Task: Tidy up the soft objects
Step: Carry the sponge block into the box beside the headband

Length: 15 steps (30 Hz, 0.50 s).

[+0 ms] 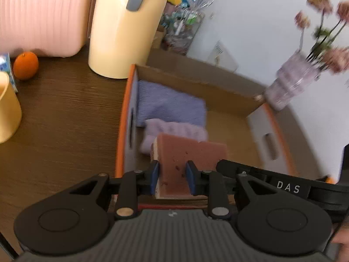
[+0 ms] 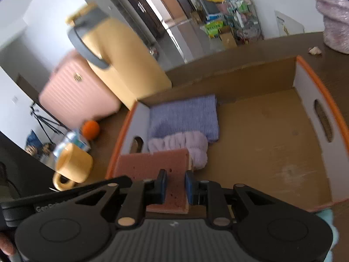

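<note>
Left wrist view: both grippers' fingers [image 1: 156, 175] clamp the sponge [image 1: 187, 150] lengthwise between them, above the box [image 1: 122, 131], beside folded cloths [image 1: 170, 104].

Orange [image 1: 25, 65], yellow mug [image 2: 73, 166], pink suitcase [image 1: 41, 15], flower vase [image 1: 292, 83]

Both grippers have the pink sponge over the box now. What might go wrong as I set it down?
1. The sponge hangs above the lilac towel; lowered here it may land on that towel rather than on the bare box floor.
2. The left gripper and right gripper each pinch one end; uneven release could tip it.
3. The box's near wall lies close beside the left gripper; it could snag.
</note>
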Each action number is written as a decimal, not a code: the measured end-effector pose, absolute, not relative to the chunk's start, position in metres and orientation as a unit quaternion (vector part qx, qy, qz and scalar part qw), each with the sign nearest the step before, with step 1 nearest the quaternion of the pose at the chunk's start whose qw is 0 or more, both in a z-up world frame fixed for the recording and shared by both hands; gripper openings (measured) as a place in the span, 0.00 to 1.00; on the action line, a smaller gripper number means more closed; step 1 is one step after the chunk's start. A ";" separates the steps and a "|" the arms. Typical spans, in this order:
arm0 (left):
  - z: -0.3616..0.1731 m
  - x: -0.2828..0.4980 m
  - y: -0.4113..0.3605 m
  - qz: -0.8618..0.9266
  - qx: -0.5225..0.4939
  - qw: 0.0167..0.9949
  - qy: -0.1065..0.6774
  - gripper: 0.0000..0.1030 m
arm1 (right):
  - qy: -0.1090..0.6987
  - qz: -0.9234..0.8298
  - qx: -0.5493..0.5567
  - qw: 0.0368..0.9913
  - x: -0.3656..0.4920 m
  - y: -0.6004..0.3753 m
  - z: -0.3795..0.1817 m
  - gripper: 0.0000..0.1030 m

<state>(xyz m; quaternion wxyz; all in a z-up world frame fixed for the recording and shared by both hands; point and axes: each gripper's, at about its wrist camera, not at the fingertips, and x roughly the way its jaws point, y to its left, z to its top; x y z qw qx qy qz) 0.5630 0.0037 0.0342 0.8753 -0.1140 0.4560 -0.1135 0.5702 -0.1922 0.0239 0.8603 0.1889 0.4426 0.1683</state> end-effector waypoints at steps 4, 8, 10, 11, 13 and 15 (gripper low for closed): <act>0.016 0.573 0.000 -0.091 -0.077 0.876 0.468 0.26 | 0.461 0.158 0.177 0.855 0.583 -0.179 0.000 0.19; 0.014 0.567 -0.011 -0.075 -0.023 0.886 0.457 0.28 | 0.460 0.164 0.160 0.858 0.583 -0.171 -0.007 0.19; 0.021 0.563 -0.016 -0.073 -0.015 0.894 0.443 0.33 | 0.463 0.168 0.149 0.858 0.582 -0.166 -0.002 0.20; 0.026 0.560 -0.015 -0.073 -0.014 0.896 0.437 0.34 | 0.460 0.176 0.143 0.859 0.580 -0.165 0.002 0.20; 0.041 0.554 -0.011 -0.075 -0.023 0.899 0.431 0.35 | 0.444 0.173 0.129 0.869 0.573 -0.171 0.017 0.25; 0.064 0.543 -0.007 -0.068 -0.018 0.910 0.410 0.41 | 0.424 0.167 0.115 0.883 0.564 -0.179 0.039 0.26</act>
